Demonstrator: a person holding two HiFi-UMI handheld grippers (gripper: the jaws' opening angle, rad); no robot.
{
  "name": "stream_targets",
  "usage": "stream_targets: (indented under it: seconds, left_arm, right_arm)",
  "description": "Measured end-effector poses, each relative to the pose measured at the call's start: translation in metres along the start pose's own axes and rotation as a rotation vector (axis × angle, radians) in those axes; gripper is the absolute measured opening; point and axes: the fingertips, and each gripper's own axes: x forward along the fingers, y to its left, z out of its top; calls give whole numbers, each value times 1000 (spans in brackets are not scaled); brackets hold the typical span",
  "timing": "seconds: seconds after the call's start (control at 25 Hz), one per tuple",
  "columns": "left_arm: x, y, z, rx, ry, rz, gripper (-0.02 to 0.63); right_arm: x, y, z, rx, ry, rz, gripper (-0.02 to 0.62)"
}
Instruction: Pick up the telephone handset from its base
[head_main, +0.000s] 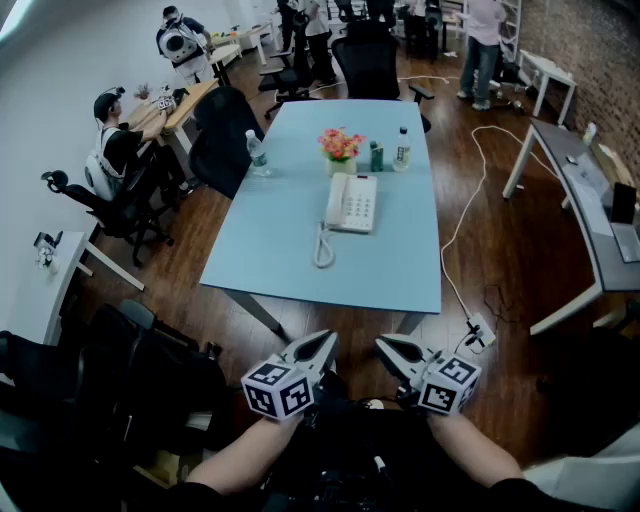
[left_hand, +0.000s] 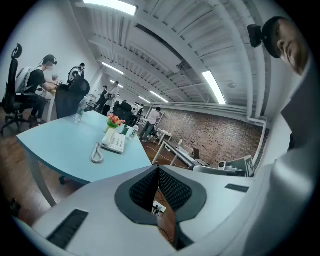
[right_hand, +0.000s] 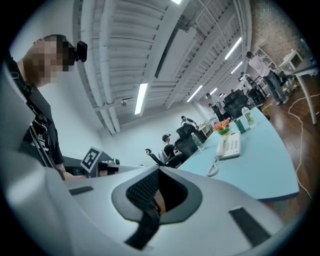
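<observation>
A white telephone (head_main: 352, 203) lies on the light blue table (head_main: 300, 250), its handset (head_main: 335, 200) resting along the base's left side. The coiled cord (head_main: 323, 248) loops toward the table's near edge. Both grippers are low and close to my body, well short of the table. My left gripper (head_main: 328, 340) is shut with nothing in it, and my right gripper (head_main: 382, 343) also looks shut and empty. The left gripper view has the telephone (left_hand: 115, 141) far ahead beyond the closed jaws. In the right gripper view the telephone (right_hand: 230, 146) is far off to the right.
Behind the phone stand a pink flower vase (head_main: 341, 147), two small bottles (head_main: 402, 148) and a water bottle (head_main: 257, 153). Black office chairs (head_main: 372, 60) ring the table. A white cable and power strip (head_main: 478, 330) lie on the floor between me and the table. Another desk (head_main: 585, 215) stands at right.
</observation>
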Motion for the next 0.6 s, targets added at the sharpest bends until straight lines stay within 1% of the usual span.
stream_targets:
  seconds: [0.6]
  left_arm:
    - [0,6,-4,-5,20,-2,0]
  right_arm:
    - [4,-4,-3,24,-8,-13,18]
